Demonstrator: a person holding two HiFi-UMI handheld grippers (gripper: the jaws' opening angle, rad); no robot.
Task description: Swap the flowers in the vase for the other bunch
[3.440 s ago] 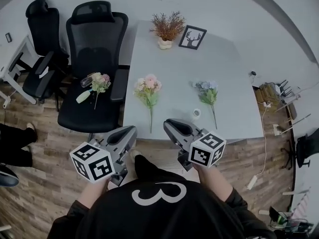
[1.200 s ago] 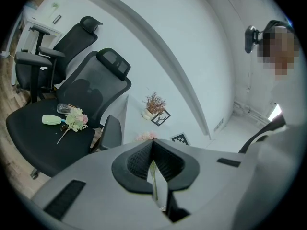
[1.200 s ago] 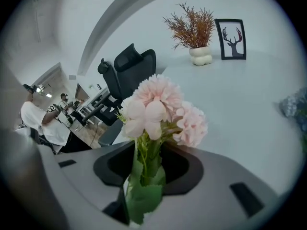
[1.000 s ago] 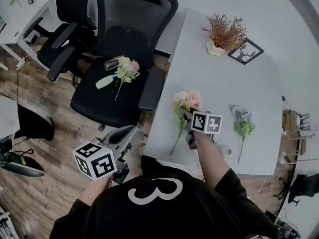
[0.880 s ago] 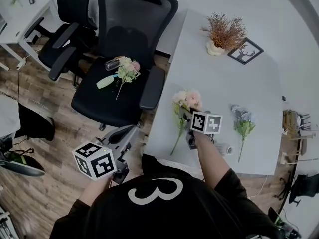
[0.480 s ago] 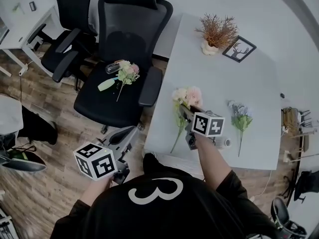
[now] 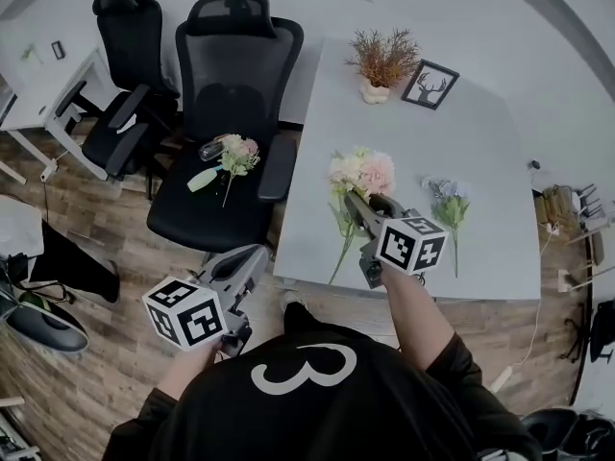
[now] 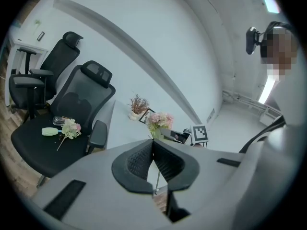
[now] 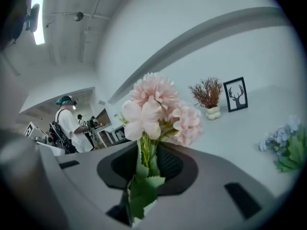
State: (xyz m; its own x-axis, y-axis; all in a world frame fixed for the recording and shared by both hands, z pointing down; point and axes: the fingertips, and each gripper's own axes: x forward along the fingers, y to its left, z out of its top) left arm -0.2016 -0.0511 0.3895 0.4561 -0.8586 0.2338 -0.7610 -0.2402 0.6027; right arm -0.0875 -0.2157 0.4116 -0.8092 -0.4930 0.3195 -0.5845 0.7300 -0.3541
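The table (image 7: 404, 133) is the reference for all positions. A black office chair (image 7: 226, 94) stands against its left long side, armrest just beside the table edge.

My left gripper (image 7: 258, 254) hangs off the near left corner of the table, over the wood floor (image 7: 106, 257). Its fingers (image 8: 139, 159) are clenched together with nothing between them.

My right gripper (image 7: 354, 205) is over the near part of the table, left of centre. Its fingers (image 9: 169, 164) are clamped on the green stems of the pink bunch (image 7: 360, 173). The blooms point toward the far end of the table, and the stem ends reach past the near edge.

The blue bunch (image 7: 448, 200) lies flat on the table, right of the pink bunch and well apart from it.

A dried plant (image 7: 382, 60) in a pale pot stands at the far end of the table, with a picture frame (image 7: 430, 84) just to its right.

Off the table, a clear vase (image 7: 211, 149) lies on the chair seat. A small bunch (image 7: 236, 152) lies beside it. I cannot tell whether the two touch.
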